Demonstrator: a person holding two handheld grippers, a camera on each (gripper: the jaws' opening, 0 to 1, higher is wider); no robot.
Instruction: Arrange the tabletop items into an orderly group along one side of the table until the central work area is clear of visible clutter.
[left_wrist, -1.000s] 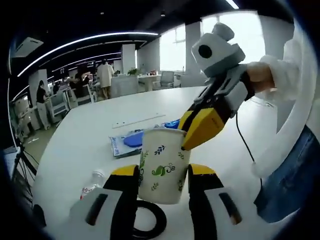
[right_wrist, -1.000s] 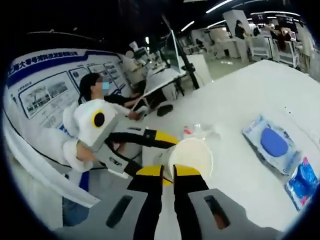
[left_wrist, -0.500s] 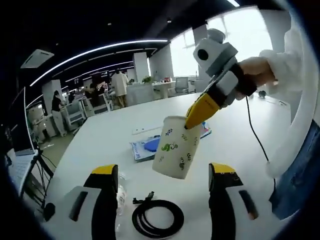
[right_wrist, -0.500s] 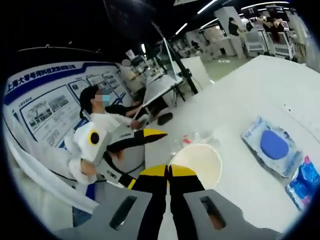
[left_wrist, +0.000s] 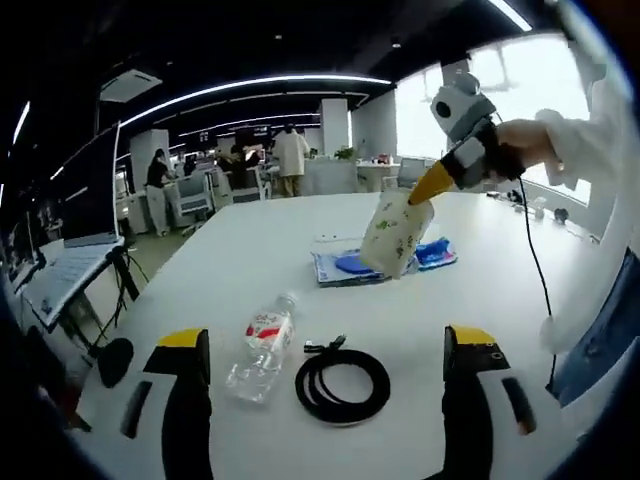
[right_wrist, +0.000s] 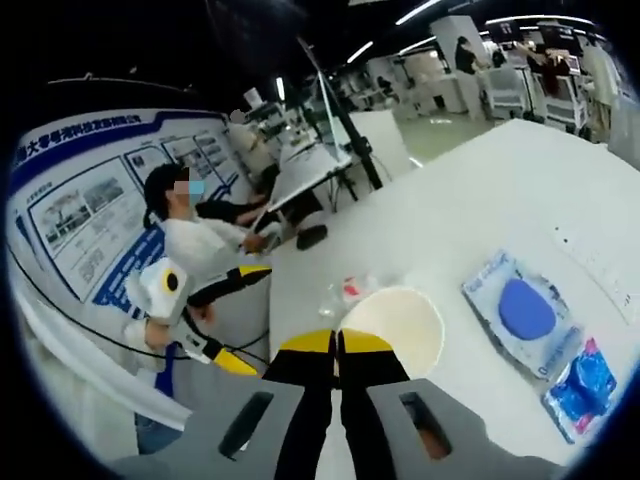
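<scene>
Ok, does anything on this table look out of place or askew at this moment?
The paper cup hangs tilted above the table, pinched at its rim by the right hand-held gripper. The water bottle lies on its side beside the coiled black cable. Nothing looks spilled or damaged.

Left gripper view is sitting low near the table (left_wrist: 480, 300) edge, looking across it toward the office beyond, with the cable (left_wrist: 343, 380) and bottle (left_wrist: 262, 345) close in front and the wipes pack (left_wrist: 345, 266) farther off. Right gripper view is looking down from above the table (right_wrist: 500, 200), facing back toward a wall of posters, tight on the paper cup (right_wrist: 392, 325) rim. Both views are sharing the cup (left_wrist: 395, 232), bottle (right_wrist: 345, 292), wipes pack (right_wrist: 520, 312) and blue packet (right_wrist: 580, 388). Each is catching the opposite gripper: right gripper (left_wrist: 432, 186), left gripper (right_wrist: 235, 320).
</scene>
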